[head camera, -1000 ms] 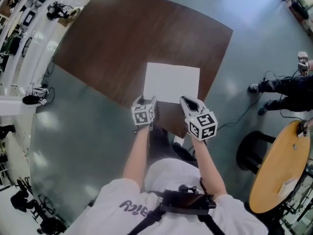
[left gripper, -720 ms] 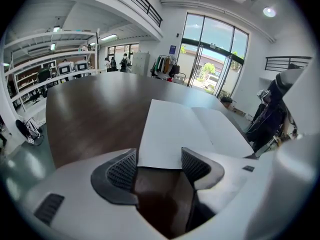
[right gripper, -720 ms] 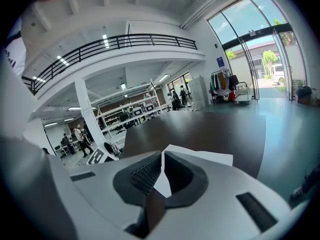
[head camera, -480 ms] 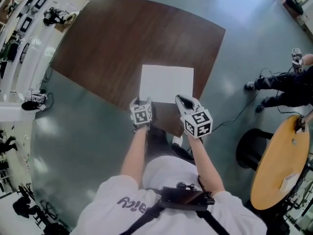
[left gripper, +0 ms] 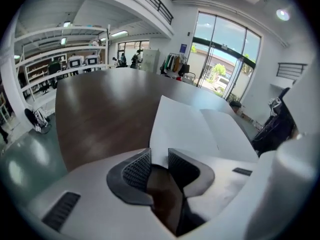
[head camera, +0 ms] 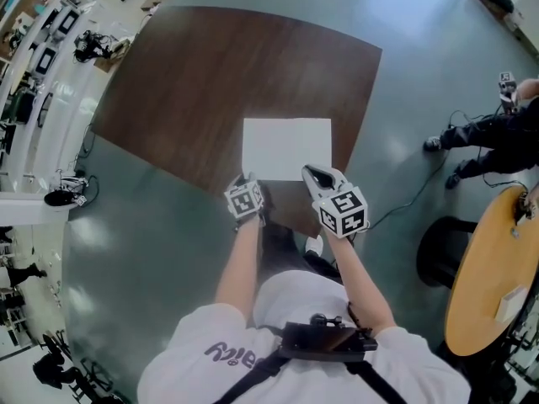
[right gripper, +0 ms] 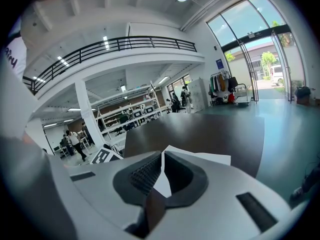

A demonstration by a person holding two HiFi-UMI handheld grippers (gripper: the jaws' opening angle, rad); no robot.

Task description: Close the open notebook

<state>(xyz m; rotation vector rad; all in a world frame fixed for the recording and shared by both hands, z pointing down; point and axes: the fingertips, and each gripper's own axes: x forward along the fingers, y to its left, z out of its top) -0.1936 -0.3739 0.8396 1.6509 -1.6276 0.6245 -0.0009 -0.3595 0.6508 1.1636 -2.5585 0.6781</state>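
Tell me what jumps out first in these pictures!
The bright white open notebook stands out, lying flat near the front edge of the dark brown table. At its near edge are the left hand-held gripper, whose jaws have just been closing and stand apart with the notebook's corner between them, and the right hand-held gripper.

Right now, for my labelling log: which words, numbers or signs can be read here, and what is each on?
Nothing reads clearly.
Shirt print: dark letters, upside down and creased, unreadable.
Blue sign by the glass doors: too small.
Marker cubes: square patterns, no words.
Notebook: pages blank.
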